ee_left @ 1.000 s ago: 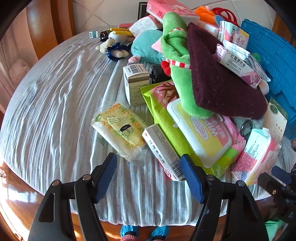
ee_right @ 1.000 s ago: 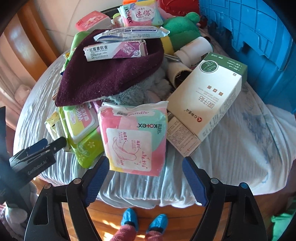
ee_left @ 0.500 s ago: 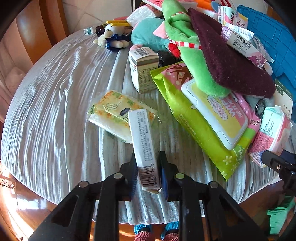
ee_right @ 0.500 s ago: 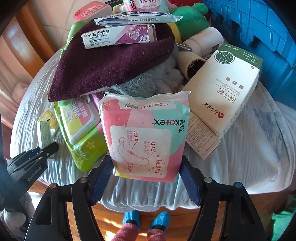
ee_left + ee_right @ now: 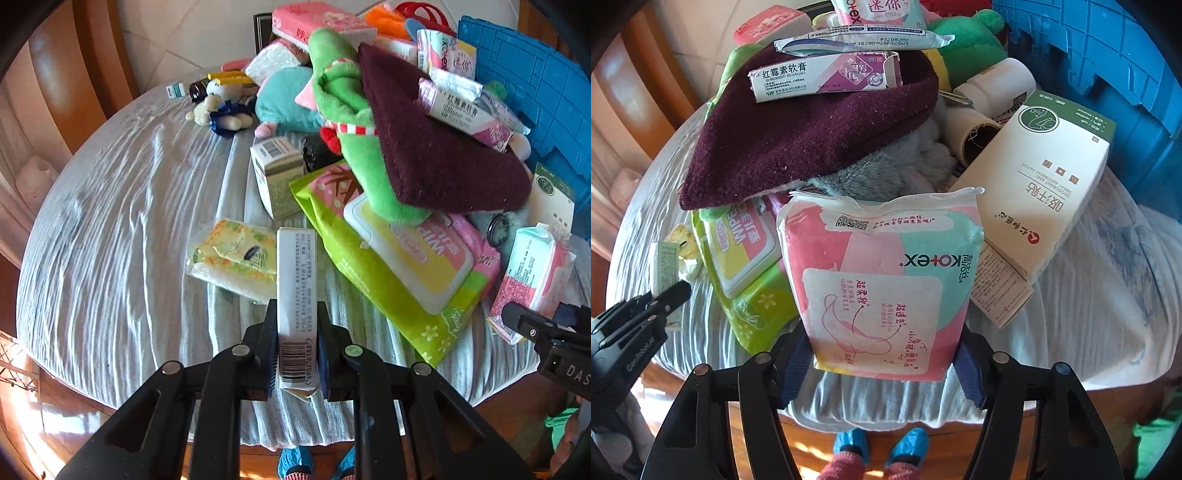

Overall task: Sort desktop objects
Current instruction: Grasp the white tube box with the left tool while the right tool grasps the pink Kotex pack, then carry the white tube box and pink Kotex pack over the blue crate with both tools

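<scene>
My left gripper [image 5: 297, 354] has its jaws closing, the pads pressed on a narrow white box with a barcode [image 5: 297, 280]. The box is held end-on above the grey cloth. In the right wrist view my right gripper [image 5: 882, 365] is closing on a pink and mint Kotex pack [image 5: 879, 280], and both blue pads touch its sides at the lower end. The left gripper's body [image 5: 639, 328] shows at that view's left edge with the white box [image 5: 665, 266] in front of it. The heap of mixed goods lies behind both.
A yellow tissue pack [image 5: 232, 258], a green wipes pack [image 5: 388, 280] and a small carton [image 5: 277, 173] lie near the left gripper. A maroon cloth [image 5: 798, 136] covers plush toys. A white-green box [image 5: 1045, 184] leans beside a blue crate [image 5: 1108, 55]. The round table's cloth [image 5: 110, 221] stretches left.
The left jaws closed on the white box, raised it off the cloth and turned it straight. The right jaws narrowed around the Kotex pack until the pads met its sides.
</scene>
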Motion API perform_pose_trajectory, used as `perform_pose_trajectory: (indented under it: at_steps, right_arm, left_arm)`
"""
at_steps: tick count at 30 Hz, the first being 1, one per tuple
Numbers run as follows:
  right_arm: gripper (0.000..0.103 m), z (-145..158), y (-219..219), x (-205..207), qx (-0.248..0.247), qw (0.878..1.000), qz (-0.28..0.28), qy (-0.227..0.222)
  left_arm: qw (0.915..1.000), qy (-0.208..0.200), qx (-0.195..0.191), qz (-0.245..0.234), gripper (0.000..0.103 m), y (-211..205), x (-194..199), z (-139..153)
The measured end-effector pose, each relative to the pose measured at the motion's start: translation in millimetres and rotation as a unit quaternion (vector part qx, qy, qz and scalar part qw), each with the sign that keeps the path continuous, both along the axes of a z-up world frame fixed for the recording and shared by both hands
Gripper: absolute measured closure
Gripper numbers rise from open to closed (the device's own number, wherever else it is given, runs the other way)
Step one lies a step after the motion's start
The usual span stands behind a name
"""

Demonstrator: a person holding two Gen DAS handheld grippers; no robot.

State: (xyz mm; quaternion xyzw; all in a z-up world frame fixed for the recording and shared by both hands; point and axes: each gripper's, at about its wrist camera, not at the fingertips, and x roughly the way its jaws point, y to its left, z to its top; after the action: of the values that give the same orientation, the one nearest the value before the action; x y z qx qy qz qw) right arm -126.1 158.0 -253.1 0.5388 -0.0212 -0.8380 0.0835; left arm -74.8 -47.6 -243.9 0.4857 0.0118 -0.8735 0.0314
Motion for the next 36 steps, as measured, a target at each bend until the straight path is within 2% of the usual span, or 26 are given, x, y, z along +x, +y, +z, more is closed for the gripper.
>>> perform_pose_trajectory:
  at_steps: [5, 11, 15, 21, 25, 28, 32, 36]
  right_arm:
    - [0.036, 22, 3, 7, -0.010, 1.000, 0.001, 0.023]
    - [0.036, 63, -3, 1, -0.011, 0.998, 0.000, 0.063]
    - [0.036, 94, -19, 2, -0.009, 0.995, -0.002, 0.095]
    - [0.036, 163, -8, 9, -0.011, 0.989, -0.014, 0.148]
    - [0.036, 207, 8, 7, -0.003, 0.982, -0.036, 0.184]
    - [0.036, 240, 37, 1, -0.007, 0.977, -0.057, 0.206]
    - [0.036, 286, 85, -15, 0.026, 0.965, -0.081, 0.247]
    - [0.036, 321, 151, -40, 0.057, 0.957, -0.093, 0.268]
  left_arm:
    - [0.9993, 0.035, 0.000, -0.015, 0.086, 3, 3, 39]
    - [0.9974, 0.055, 0.008, -0.045, 0.086, 15, -14, 66]
    - [0.9945, 0.078, 0.009, -0.069, 0.086, 22, -19, 92]
    - [0.9850, 0.129, 0.015, -0.113, 0.086, 40, -34, 146]
    - [0.9753, 0.159, 0.025, -0.151, 0.086, 75, -54, 184]
    - [0.9677, 0.174, 0.037, -0.179, 0.086, 112, -74, 214]
    - [0.9556, 0.206, 0.036, -0.208, 0.086, 173, -99, 251]
    - [0.9489, 0.218, 0.045, -0.223, 0.086, 243, -134, 283]
